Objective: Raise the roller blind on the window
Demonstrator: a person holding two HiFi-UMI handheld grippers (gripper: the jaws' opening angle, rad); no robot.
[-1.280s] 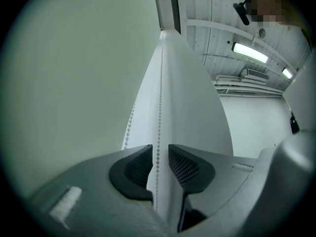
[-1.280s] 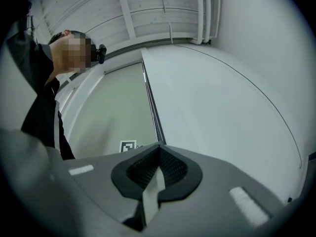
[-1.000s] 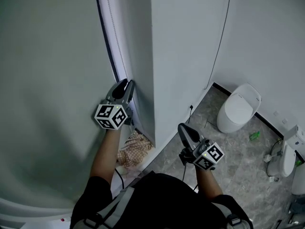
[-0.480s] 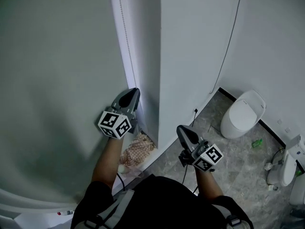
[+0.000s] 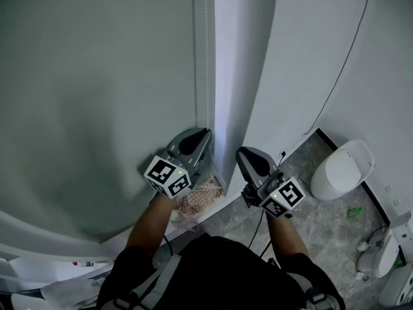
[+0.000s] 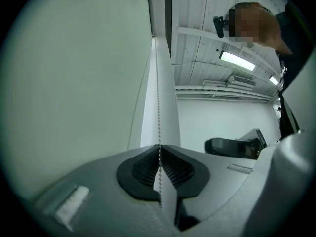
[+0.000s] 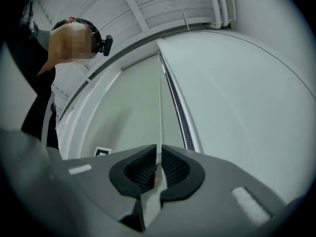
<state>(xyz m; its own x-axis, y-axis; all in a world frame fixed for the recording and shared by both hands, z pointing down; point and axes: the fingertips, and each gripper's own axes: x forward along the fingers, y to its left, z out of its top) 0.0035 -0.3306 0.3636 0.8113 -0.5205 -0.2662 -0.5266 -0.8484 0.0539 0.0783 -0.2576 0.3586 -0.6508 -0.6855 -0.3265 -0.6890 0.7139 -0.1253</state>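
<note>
Our left gripper point(image 6: 160, 149) is pressed together on the bead chain point(image 6: 158, 107), its jaws having just closed on it. It sits low beside the edge of the roller blind point(image 5: 97, 76), which hangs lowered over the window. Our right gripper point(image 7: 159, 149) is just beside the left one. Its jaws have just been opening, and a strand of the chain stands in the narrow gap between them.

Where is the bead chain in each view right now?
Head view: the bead chain hangs down the upper middle, beside the right edge of the blind.
Left gripper view: centre, running down into the left tool, which has just closed on it.
Right gripper view: centre, ending at the right tool, whose jaws have just been opening.
Shared landmark: the pale blind, spreading left from the chain in each.
</note>
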